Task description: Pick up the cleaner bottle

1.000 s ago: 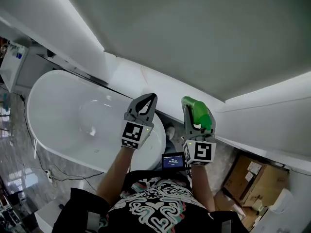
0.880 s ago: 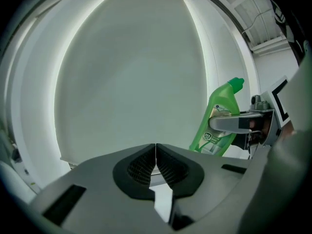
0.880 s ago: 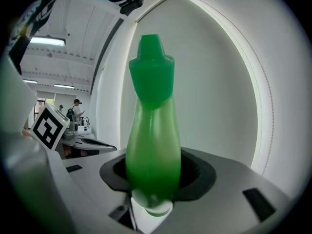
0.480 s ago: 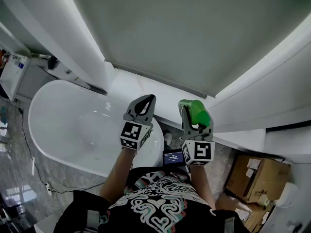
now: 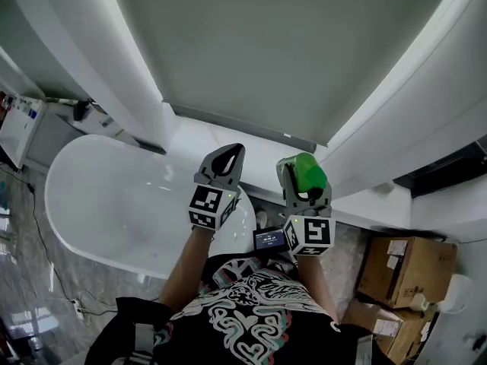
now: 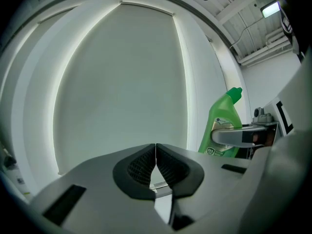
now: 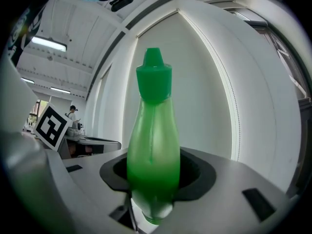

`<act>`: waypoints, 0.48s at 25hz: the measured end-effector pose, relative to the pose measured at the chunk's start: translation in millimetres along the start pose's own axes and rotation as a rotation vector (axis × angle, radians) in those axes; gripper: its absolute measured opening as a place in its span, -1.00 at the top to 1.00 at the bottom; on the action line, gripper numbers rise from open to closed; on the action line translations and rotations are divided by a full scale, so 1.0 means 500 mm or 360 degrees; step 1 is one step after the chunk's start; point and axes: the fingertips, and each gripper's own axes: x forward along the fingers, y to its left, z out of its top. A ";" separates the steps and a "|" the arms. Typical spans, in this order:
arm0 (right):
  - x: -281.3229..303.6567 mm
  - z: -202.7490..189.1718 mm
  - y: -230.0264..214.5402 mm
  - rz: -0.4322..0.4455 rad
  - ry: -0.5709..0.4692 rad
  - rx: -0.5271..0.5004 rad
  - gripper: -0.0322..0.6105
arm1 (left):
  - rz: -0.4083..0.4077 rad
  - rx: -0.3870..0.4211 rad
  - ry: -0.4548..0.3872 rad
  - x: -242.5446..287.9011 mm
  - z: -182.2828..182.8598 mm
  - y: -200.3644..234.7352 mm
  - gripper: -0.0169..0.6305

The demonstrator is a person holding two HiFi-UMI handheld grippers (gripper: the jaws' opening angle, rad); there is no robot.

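I am gripping the green plastic cleaner bottle (image 7: 153, 150) with the pointed cap in my right gripper (image 5: 306, 185), whose jaws are standing wide apart and pressing on the bottle's body. The bottle is hanging roughly upright in the air, resting on no surface, near the end of the white oval bathtub (image 5: 91, 196). My left gripper (image 6: 155, 162) is closed on nothing. I am judging the pick-up done, with only holding on left

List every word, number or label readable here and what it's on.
"999", as best it reads: white badge low on the cleaner bottle label; finer print above is too small.
Digits on the small screen: too blurred to read.
Stickers on the cardboard box: too small to read.
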 end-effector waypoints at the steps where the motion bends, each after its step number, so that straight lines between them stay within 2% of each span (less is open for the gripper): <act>1: -0.002 0.001 -0.001 -0.0008 0.0003 0.0001 0.24 | -0.0001 -0.0003 -0.0004 -0.002 0.003 0.001 0.90; 12: -0.001 0.003 -0.025 -0.0078 0.0026 0.0018 0.25 | -0.0007 -0.0021 0.0001 0.001 0.001 0.004 0.90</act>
